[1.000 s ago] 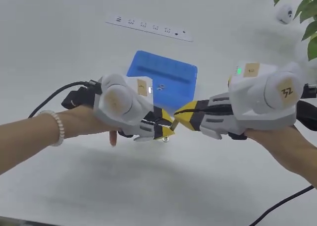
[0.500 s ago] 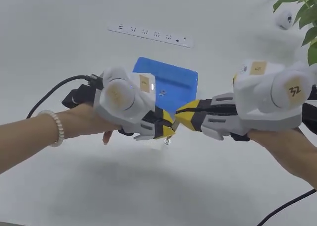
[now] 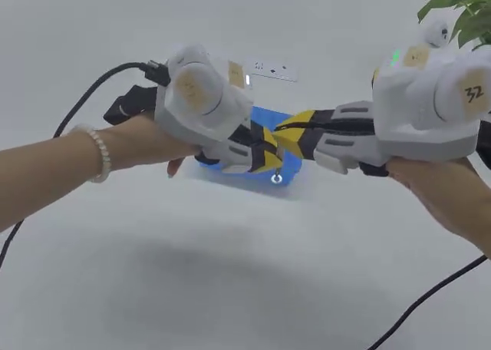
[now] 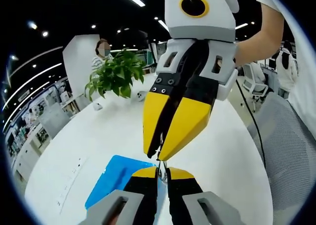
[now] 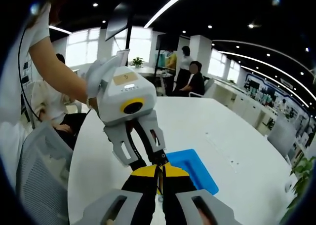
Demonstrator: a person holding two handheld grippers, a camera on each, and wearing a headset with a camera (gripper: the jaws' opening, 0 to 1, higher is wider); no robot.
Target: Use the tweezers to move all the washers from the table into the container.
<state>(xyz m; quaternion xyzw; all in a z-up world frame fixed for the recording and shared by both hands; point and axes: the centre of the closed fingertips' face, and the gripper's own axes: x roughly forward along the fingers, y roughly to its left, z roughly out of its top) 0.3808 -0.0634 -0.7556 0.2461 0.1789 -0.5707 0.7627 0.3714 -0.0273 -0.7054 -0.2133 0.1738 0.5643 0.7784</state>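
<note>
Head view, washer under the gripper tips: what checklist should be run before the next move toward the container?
1. Left gripper shut on the tweezers: ok.
2. Right gripper shut on the tweezers: ok.
3. Washer hanging at the tweezers' tip: ok, as far as the head view shows.
4. Washer over the blue container: ok, though it sits near the container's front edge.
5. Washer well inside the rim, clear of the edge: cannot tell.
</note>
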